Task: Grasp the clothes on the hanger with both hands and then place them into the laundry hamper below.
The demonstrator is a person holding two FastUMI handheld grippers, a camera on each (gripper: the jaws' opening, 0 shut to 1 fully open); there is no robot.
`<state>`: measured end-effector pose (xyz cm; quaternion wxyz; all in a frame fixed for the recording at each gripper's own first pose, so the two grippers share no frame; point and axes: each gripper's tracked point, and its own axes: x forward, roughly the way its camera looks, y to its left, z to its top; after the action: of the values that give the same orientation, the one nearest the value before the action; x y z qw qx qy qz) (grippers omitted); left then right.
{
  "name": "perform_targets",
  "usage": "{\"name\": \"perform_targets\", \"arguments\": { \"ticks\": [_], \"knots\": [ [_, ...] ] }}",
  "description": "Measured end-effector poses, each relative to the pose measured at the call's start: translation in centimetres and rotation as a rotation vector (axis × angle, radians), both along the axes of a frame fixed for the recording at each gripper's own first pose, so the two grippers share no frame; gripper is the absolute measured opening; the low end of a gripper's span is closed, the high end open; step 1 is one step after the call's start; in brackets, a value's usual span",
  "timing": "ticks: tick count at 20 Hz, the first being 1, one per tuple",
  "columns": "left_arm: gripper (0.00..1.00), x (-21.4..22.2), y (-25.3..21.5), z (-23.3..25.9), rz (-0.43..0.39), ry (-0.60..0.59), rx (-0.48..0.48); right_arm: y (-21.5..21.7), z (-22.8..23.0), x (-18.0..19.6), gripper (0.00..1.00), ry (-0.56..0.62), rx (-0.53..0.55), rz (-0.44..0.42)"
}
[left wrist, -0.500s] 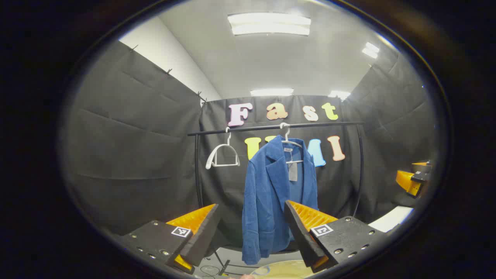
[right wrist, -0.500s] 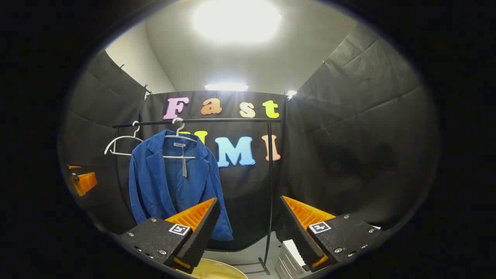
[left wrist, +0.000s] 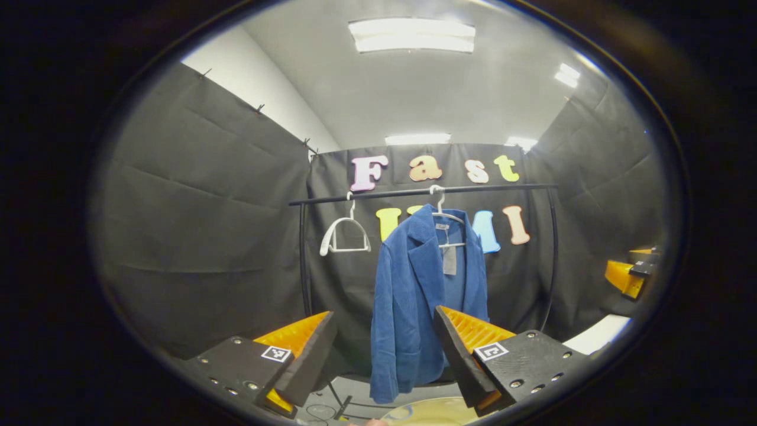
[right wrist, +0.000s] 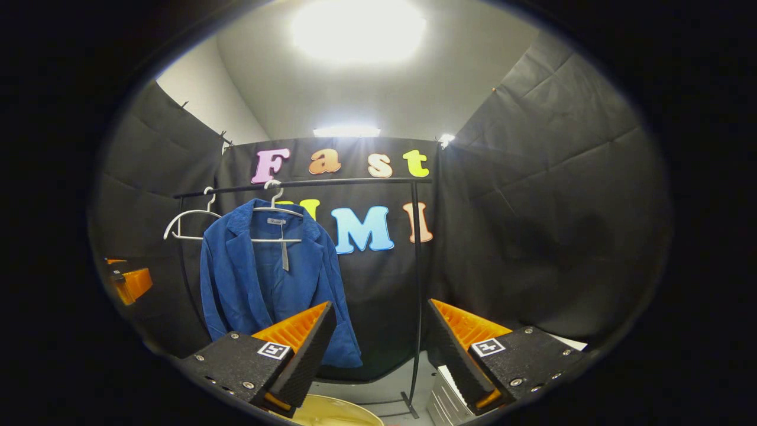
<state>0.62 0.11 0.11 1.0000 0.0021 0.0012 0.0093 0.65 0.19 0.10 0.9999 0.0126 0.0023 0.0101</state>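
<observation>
A blue jacket (left wrist: 414, 296) (right wrist: 260, 284) hangs on a white hanger (left wrist: 445, 219) (right wrist: 278, 208) from a black rail (left wrist: 426, 192) (right wrist: 307, 183). The rim of a pale yellow hamper (left wrist: 437, 411) (right wrist: 337, 411) shows at the bottom, below the jacket. My left gripper (left wrist: 384, 349) stands open, well short of the jacket, with nothing between its fingers. Open too is my right gripper (right wrist: 378, 346), off to the jacket's right and empty. In the left gripper view the right gripper (left wrist: 630, 275) shows far right; in the right gripper view the left gripper (right wrist: 130, 281) shows far left.
A second, empty white hanger (left wrist: 346, 239) (right wrist: 186, 225) hangs on the rail left of the jacket. The rack's black uprights (left wrist: 304, 266) (right wrist: 417, 284) stand at each end. A stack of white and grey trays (right wrist: 446, 390) sits on the floor at right.
Both views have shifted slightly, with the rack and jacket sitting a touch to the right in each view. Both grippers remain open and empty.
</observation>
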Motion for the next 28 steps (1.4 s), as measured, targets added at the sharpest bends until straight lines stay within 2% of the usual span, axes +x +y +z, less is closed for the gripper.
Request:
{"name": "perform_targets", "arguments": {
  "ticks": [1,2,3,4,5,8,12,13,14,15,18,21,22,23,28],
  "knots": [
    [0.95,0.1,-0.1,-0.1,0.002,0.000,-0.001,-0.1,0.0,0.1,0.95,-0.003,-0.001,0.000],
    [1.00,0.2,-0.2,-0.3,0.004,0.000,-0.002,0.0,0.0,0.4,0.95,-0.003,-0.003,0.002],
    [0.95,0.4,-0.3,-0.2,0.006,-0.001,-0.001,0.1,0.1,0.5,0.95,-0.006,-0.002,0.006],
    [0.95,0.7,-0.4,-0.2,0.010,-0.002,0.001,0.3,0.3,0.7,0.95,-0.010,0.002,0.011],
    [1.00,1.1,-0.6,0.0,0.012,-0.002,0.002,0.5,0.4,1.0,0.95,-0.010,0.007,0.016],
    [0.95,2.6,-1.6,0.7,0.002,0.001,-0.003,1.1,1.3,2.4,0.95,-0.018,0.030,0.036],
    [0.95,4.6,-2.6,2.8,0.000,-0.028,-0.004,1.8,3.8,5.9,0.95,-0.066,0.053,0.060],
    [0.95,5.1,-3.1,3.4,-0.003,-0.039,-0.015,2.1,4.0,6.6,0.95,-0.068,0.058,0.067],
    [1.00,5.7,-3.5,3.9,-0.003,-0.048,-0.029,2.5,4.3,7.4,0.92,-0.067,0.067,0.079],
    [1.00,6.4,-3.7,4.4,-0.002,-0.052,-0.046,3.0,4.6,8.2,0.95,-0.069,0.079,0.095],
    [1.00,8.6,-4.6,5.0,0.004,-0.054,-0.075,3.6,6.1,10.4,0.95,-0.103,0.091,0.127],
    [1.00,10.9,-4.9,5.9,0.044,-0.058,-0.046,4.6,6.6,13.0,0.92,-0.122,0.092,0.167],
    [0.95,11.5,-5.1,6.0,0.053,-0.062,-0.042,5.0,6.7,13.9,0.95,-0.122,0.097,0.185],
    [1.00,12.3,-5.4,6.4,0.057,-0.068,-0.044,5.4,6.9,14.8,0.94,-0.122,0.103,0.201],
    [1.00,16.2,-7.3,6.2,0.070,-0.063,-0.042,6.7,7.8,19.0,0.95,-0.132,0.130,0.255]
  ]
}}
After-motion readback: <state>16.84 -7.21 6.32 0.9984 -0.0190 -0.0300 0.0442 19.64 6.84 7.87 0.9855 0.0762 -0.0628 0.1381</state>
